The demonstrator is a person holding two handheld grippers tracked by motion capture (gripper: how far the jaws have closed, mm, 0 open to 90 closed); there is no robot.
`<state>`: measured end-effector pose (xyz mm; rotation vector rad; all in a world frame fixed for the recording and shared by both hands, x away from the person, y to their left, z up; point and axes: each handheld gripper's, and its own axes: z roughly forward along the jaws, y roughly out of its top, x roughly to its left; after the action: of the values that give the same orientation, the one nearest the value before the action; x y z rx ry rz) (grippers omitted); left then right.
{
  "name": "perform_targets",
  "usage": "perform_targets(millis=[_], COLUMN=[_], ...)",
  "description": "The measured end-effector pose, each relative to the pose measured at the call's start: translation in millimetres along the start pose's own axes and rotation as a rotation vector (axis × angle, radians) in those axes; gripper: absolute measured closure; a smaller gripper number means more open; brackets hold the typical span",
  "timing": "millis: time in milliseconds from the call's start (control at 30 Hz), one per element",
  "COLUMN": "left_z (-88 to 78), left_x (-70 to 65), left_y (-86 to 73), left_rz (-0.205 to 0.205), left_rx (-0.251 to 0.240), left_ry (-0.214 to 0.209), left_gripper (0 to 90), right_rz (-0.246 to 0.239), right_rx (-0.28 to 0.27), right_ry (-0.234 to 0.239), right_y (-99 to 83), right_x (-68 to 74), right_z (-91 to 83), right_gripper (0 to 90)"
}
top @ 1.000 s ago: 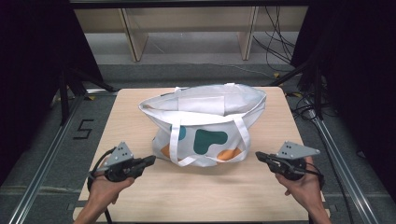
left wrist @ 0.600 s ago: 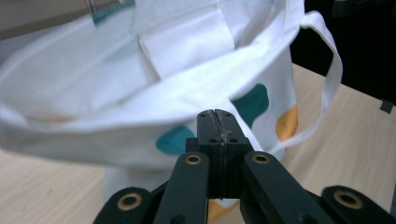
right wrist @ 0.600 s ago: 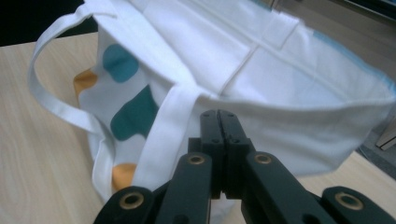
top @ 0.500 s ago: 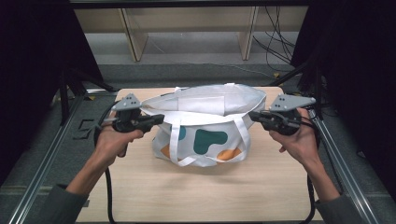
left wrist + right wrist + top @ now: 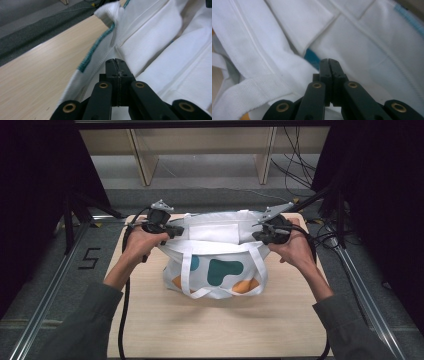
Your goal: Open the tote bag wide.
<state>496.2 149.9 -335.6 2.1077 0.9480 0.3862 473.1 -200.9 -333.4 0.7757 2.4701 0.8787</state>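
bag: white, teal and orange blobs on front, teal edge trim
bag handles: white
surface: light wood grain
left gripper: black, brass rivets
right gripper: black, brass rivets
sleeves: grey-green
floor: dark grey

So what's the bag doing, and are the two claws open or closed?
White bag: standing on the table, mouth spread open between the two claws, straps hanging down the front.
Left claw: jaws closed together at the bag's left rim; no cloth visibly pinched between them.
Right claw: jaws closed together against the bag's right side, same story.
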Motion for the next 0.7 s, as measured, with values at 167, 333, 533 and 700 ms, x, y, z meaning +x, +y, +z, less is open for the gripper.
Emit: perform_targets(millis=[167,333,533,700], left_z=[36.0,66.2,71.5,54.9], left_x=[16.1,27.3,25.3,15.3], left_y=[-22.7,-57.8,-68.5,-55.9], left_rz=[-0.044,-0.098,-0.101,-0.084], left_rx=[0.084,0.141,0.123,0.051], left_ry=[0.005,-0.013,-0.020,-0.050], left_gripper=[89.5,89.6,89.6,89.6], right_rz=[0.009,0.063,0.033,0.045], right_rx=[0.052,0.078,0.065,-0.035], right_ry=[0.033,0.090,0.071,0.051], right_y=[-29.9,-61.6,-71.2,-52.4], right_x=[8.2,17.5,24.8,23.4], right_z=[26.3,55.7,59.1,46.4], right_gripper=[90.0,90.0,90.0,90.0])
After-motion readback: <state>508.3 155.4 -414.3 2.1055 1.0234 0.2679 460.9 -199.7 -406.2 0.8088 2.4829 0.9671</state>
